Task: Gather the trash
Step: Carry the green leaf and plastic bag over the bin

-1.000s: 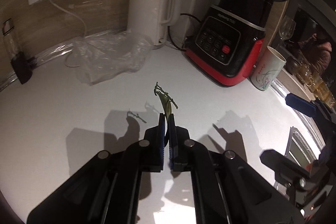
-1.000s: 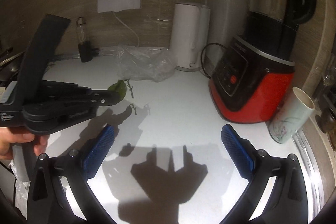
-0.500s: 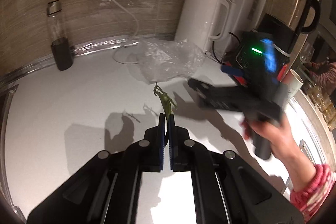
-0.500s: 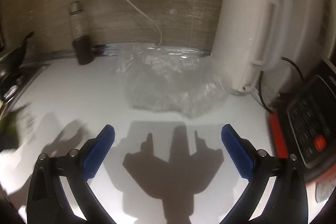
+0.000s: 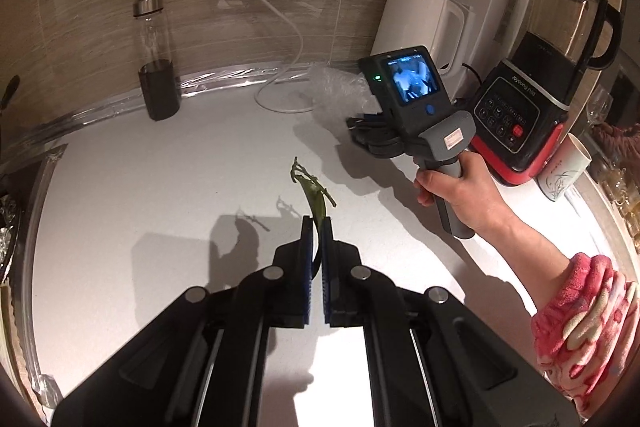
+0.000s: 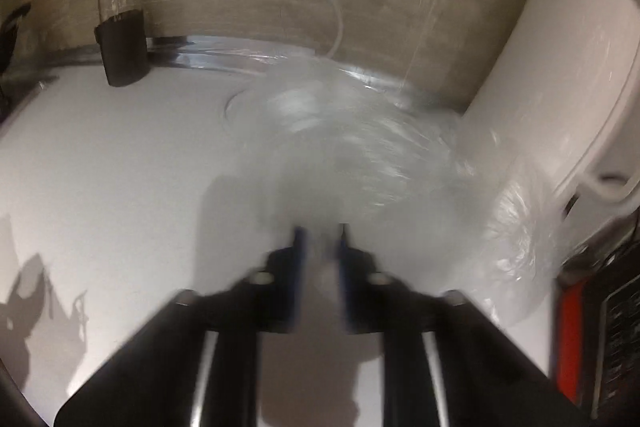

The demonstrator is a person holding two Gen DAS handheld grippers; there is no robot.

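**Right gripper closed in on the plastic bag; green scrap held aloft**

Moved since a second ago: right gripper [image 6: 320, 233] from mid-counter up to clear plastic bag [image 6: 352, 139] beside white kettle [image 6: 560, 67], fingers narrowed from wide spread to a small gap; view blurred, contact with film not discernible. Unchanged: left gripper [image 5: 316, 227], pads pressed on wilted green stem scrap [image 5: 310, 187], kept above white counter [image 5: 140, 187], presumably awaiting an opened bag. Blender [image 5: 532, 99] at right, untouched.
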